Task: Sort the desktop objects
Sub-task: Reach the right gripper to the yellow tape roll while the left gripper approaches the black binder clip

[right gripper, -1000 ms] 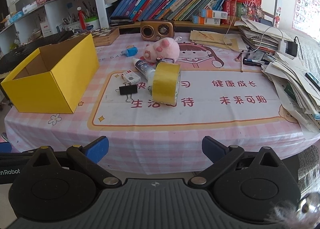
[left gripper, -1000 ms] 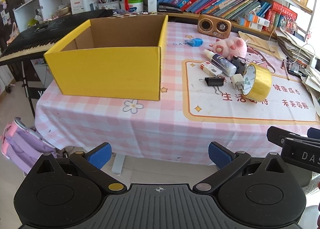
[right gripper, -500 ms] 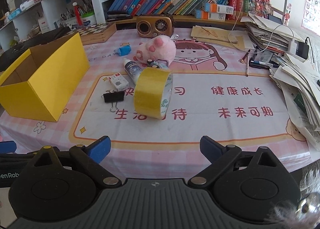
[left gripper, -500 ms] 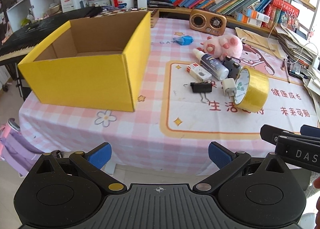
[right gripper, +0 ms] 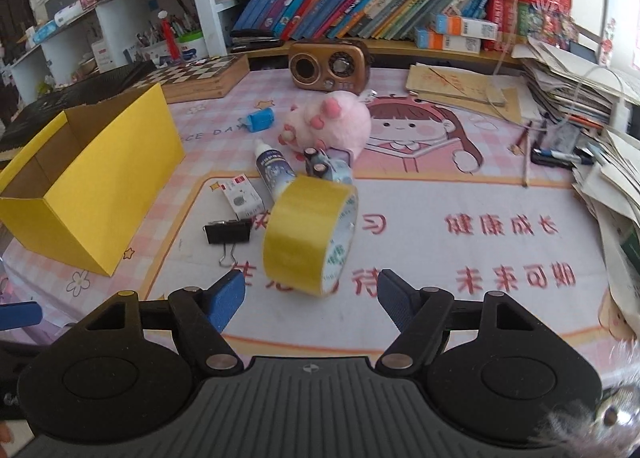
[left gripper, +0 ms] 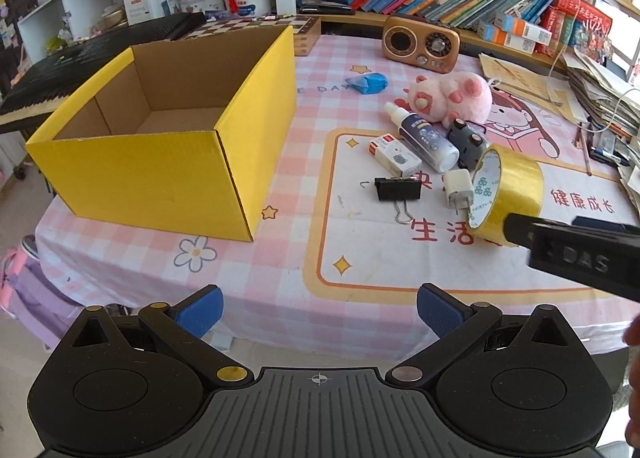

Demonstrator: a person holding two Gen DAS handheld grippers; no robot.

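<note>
Progress: nothing sorted yet as far as visible. Yellow box (left gripper: 168,162), ahead-left of both grippers, shows a bare cardboard floor. All the loose items lie out on the surface (left gripper: 280,258).

Right hand-held gripper (right gripper: 311,294): jaws have just been closing, now about half open, holding nothing. The yellow tape roll (right gripper: 308,234) stands on edge just ahead of the gap, pads clear of it. Likely first pick.

Left hand-held gripper (left gripper: 318,308): wide open, empty, at the near edge of the surface, box ahead-left.

Beyond the roll, biggest first: pink plush (right gripper: 332,124), spray bottle (right gripper: 274,170), toy car (right gripper: 326,168), small white box (right gripper: 242,198), binder clip (right gripper: 228,232), white plug (left gripper: 458,186), blue item (right gripper: 260,119) further back.

Surface: pink check cloth with cartoon mat. Radio (right gripper: 328,66) at the far edge, paper stacks to the right. Room: bookshelves behind, keyboard far left.
</note>
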